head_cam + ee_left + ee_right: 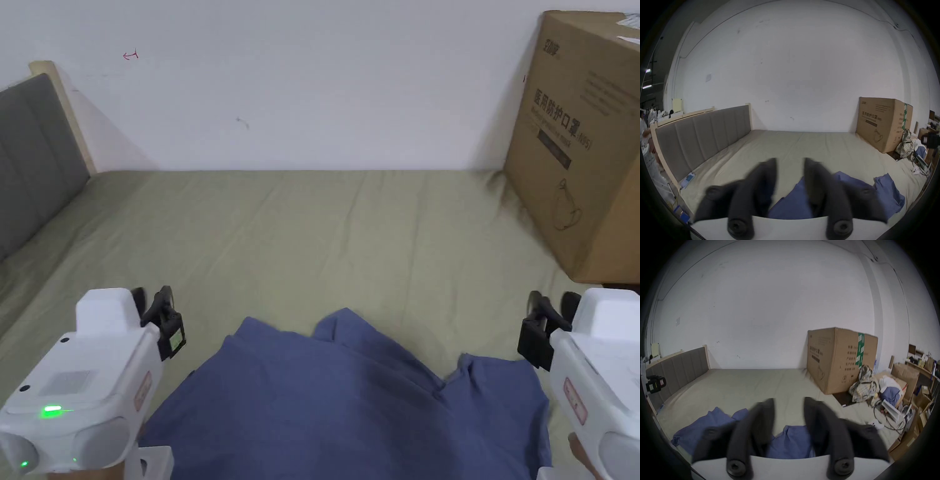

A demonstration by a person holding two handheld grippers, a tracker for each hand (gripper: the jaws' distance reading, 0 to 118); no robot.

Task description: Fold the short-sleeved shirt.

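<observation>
Blue fabric of the short-sleeved shirt (350, 406) is lying rumpled on the near part of the bed (300, 237), which is wearing an olive-green sheet and running back to a white wall (312, 87). In the head view the shirt is spreading between the two white handheld units, its far edge bunching into folds and a notch. The left tongs (164, 319) are hanging just beside the shirt's left edge, above the sheet, and the left gripper view is showing the left tongs (790, 167) with jaws standing wide apart and nothing between them, the shirt lying below and to their right. The right tongs (542, 325) are hovering at the shirt's right far corner; in the right gripper view the right tongs (789, 405) are gaping wide too, with blue cloth showing beneath the gap but not pinched. A grey padded headboard (31, 162) is lining the bed's left side. A large cardboard box (581, 144) is sitting on the bed's far right corner against the wall, well apart from the shirt.
</observation>
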